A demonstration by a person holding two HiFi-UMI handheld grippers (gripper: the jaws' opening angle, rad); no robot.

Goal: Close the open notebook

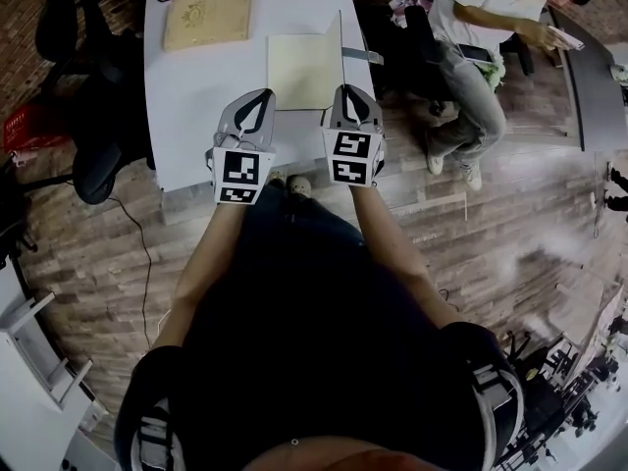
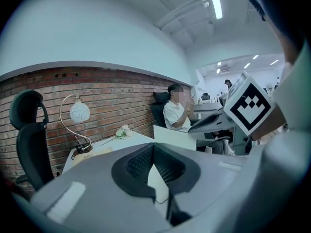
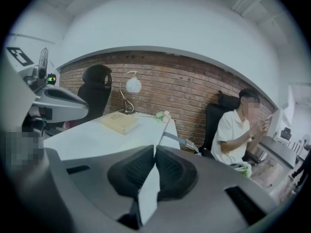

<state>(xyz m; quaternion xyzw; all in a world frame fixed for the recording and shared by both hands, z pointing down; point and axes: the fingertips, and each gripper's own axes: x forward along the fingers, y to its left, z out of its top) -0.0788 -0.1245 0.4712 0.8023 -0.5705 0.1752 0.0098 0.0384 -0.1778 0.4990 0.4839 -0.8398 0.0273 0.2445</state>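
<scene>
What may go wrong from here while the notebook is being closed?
1. The right gripper pinches only the thin edge of the raised page; the page could slip out, crease or tear.
2. The notebook lies near the front edge of the table, so a pull might drag it off.

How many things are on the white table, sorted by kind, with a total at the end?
open notebook: 1
closed tan book: 1
globe desk lamp: 1
flower: 1
Total: 4 on the white table
Not counted: the grey strip at the notebook's edge, which I cannot identify.
</scene>
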